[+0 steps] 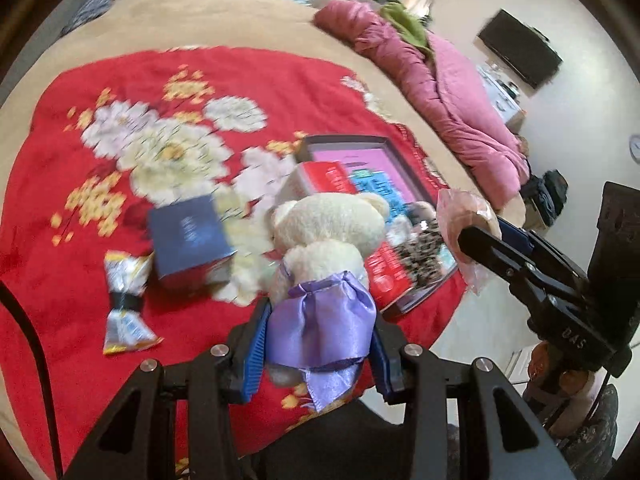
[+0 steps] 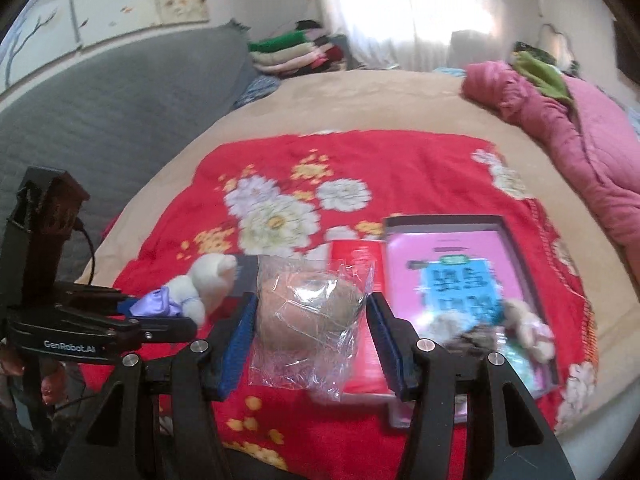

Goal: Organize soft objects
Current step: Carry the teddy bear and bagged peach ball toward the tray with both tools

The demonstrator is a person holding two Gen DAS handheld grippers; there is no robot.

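A: How many grippers, and what has each got?

B: Two; the left gripper (image 1: 320, 344) is clamped on one cream teddy bear (image 1: 328, 236) at its purple satin dress, the blue pads (image 1: 256, 344) pressing from both sides; the right gripper (image 2: 312, 336) is closed around one clear plastic bag (image 2: 308, 320) with a brownish soft lump inside; both loads hang above the red floral blanket (image 1: 120, 80), near its close edge.

A: And what lies on the blanket?

B: One dark blue box (image 1: 188, 236) to the left of the bear; one silver and yellow snack wrapper (image 1: 124, 304) further left and nearer; one shallow open box (image 2: 452, 224) to the right with a pink sheet in it; red packaging overlaps that box on its left, though I cannot count those pieces through the blur.

A: Any soft things in the open box?

B: One small pale plush (image 2: 528, 328) at its near right corner, beside something dark and speckled I cannot make out; far right, one pink quilt (image 1: 452, 92) lies bunched along the bed's edge; far back, one stack of folded clothes (image 2: 296, 52).
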